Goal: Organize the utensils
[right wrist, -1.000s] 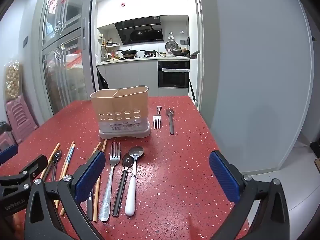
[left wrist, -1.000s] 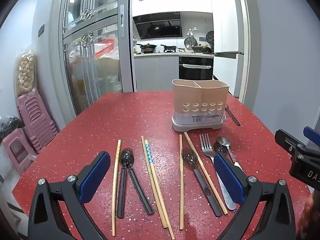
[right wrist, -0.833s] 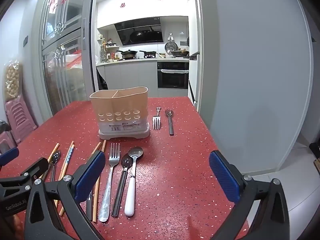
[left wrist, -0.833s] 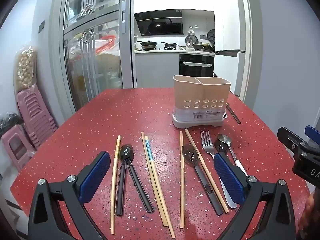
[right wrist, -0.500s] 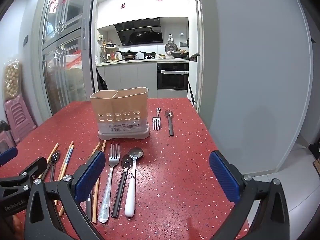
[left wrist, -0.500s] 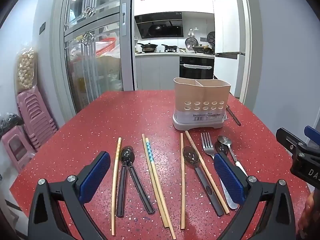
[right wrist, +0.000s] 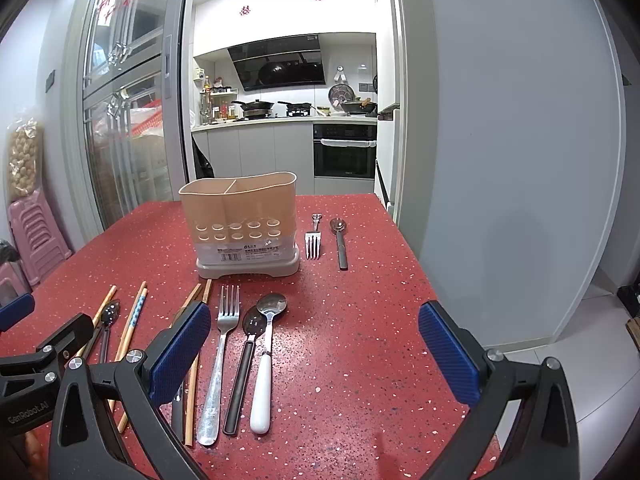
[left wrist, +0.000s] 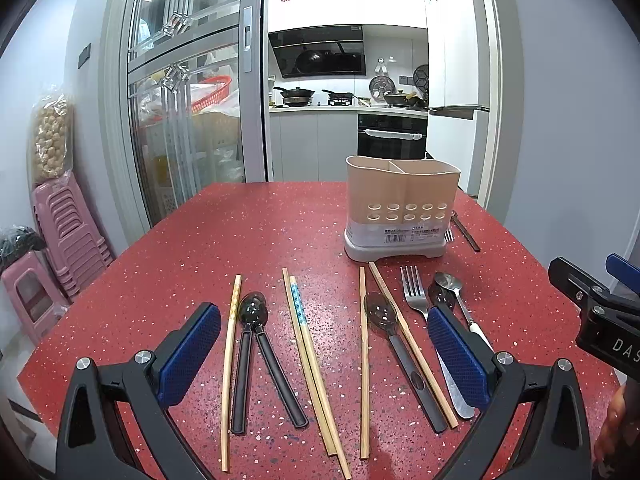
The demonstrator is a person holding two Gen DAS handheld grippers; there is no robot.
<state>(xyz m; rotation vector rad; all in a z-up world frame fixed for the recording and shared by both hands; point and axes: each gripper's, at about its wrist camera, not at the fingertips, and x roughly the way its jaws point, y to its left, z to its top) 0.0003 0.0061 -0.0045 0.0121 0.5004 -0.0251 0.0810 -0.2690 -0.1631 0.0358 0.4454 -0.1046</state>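
Hovering over the red desk [left wrist: 248, 236], I hold my left gripper [left wrist: 324, 344] and right gripper [right wrist: 314, 344] with jaws spread wide, gripping nothing. Chopsticks [left wrist: 306, 356], dark spoons [left wrist: 250, 312], a steel fork [right wrist: 222, 344] and a white-handled spoon [right wrist: 266, 356] lie in a row before the beige utensil holder [right wrist: 240, 216], which stands upright farther back.

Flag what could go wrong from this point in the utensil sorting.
The steel fork, black-handled spoon and white-handled spoon lie tightly side by side, so a grasp may catch two. The beige holder looks light; a clumsy insertion could tip it. The chopsticks could roll.
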